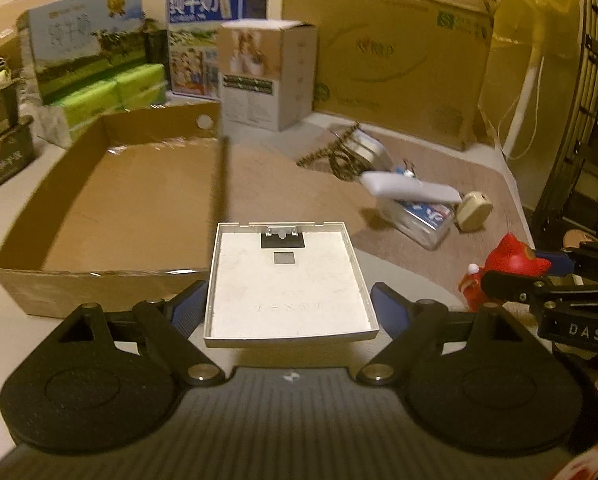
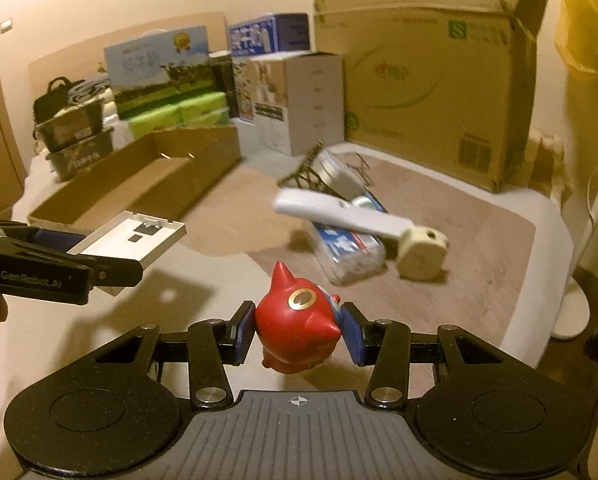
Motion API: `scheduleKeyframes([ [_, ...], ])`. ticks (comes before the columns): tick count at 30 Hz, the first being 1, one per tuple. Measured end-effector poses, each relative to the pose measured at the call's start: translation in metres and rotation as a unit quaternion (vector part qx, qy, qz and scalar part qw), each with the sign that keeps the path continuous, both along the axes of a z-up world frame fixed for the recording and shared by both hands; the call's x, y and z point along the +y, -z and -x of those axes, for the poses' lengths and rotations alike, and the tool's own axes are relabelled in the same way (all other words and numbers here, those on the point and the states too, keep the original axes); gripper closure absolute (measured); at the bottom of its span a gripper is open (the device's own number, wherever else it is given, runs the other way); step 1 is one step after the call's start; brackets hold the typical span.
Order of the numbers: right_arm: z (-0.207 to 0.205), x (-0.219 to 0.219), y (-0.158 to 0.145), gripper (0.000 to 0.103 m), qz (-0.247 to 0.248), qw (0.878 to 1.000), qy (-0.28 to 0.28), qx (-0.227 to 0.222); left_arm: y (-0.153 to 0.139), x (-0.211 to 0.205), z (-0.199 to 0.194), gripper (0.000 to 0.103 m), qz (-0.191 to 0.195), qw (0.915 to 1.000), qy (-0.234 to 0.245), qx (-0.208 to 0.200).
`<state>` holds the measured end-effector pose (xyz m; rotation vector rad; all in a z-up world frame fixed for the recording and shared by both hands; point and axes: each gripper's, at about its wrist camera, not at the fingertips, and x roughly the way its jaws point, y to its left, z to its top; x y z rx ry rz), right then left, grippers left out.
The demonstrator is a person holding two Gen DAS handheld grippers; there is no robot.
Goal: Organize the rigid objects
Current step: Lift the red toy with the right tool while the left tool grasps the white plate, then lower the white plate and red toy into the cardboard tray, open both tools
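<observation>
1. Left gripper [image 1: 289, 306] first: my jaws stand wide, and the blue pads press the two long edges of a shallow grey tray [image 1: 287, 284]. It is a thin, hard plastic shell with a raised rim, a pale matt floor and a small clip at its far edge. I hold it flat and open side up, probably so it can go straight down into the box.

2. Right gripper [image 2: 299, 332], level with my left and just to its right: the jaws are drawn fairly close, clamped on the sides of a red figurine [image 2: 297, 320]. It is smooth, glossy and rounded, with pointed ears and a gold ring on its head. I judge the side grip suits it, since the pads meet its widest part.

3. Ahead and left of my left gripper lies the cardboard box [image 1: 15, 276], a low open tray with plain brown walls and nothing in it that I can see. It looks like the place for both pieces, and it sits near enough for a short carry.

4. Ahead and right of both grippers, on the tan mat [image 2: 479, 220], the other items wait in a loose pile: a long white handle [image 2: 339, 210] lying across a clear printed packet [image 2: 347, 252], a cream round plug-like piece [image 2: 421, 252] touching them, and beyond them a coiled chain [image 1: 339, 152] over a pale tin [image 1: 369, 148].

5. Farthest off, printed cartons [image 1: 87, 56] and a big brown box [image 1: 395, 56] stand against the wall.
</observation>
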<state>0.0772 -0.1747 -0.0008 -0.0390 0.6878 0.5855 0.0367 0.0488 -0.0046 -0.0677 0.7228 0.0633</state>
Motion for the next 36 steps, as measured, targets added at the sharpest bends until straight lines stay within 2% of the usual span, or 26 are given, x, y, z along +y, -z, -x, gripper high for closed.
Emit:
scheduleKeyframes([
  [8,-0.007,0.047,-0.028,0.057,-0.02,0.999,-0.042,-0.028,-0.027,0.053,0.013,0.018,-0.007,0.9989,-0.041,-0.021],
  [12,-0.016,0.087,-0.045,0.057,-0.038,0.996,-0.073,-0.045,-0.038,0.09,0.009,0.018,-0.018,0.998,-0.057,-0.024],
  [18,-0.036,0.152,-0.057,0.057,-0.054,0.99,-0.119,-0.054,-0.039,0.142,-0.002,0.018,-0.036,0.9962,-0.078,-0.012],
  [25,-0.056,0.204,-0.04,0.057,-0.052,0.987,-0.145,-0.035,-0.029,0.18,-0.017,0.018,-0.03,0.9954,-0.091,-0.004],
  [36,-0.063,0.221,-0.011,0.057,-0.039,0.987,-0.158,-0.008,-0.01,0.189,-0.031,0.017,-0.025,0.9968,-0.076,0.008],
])
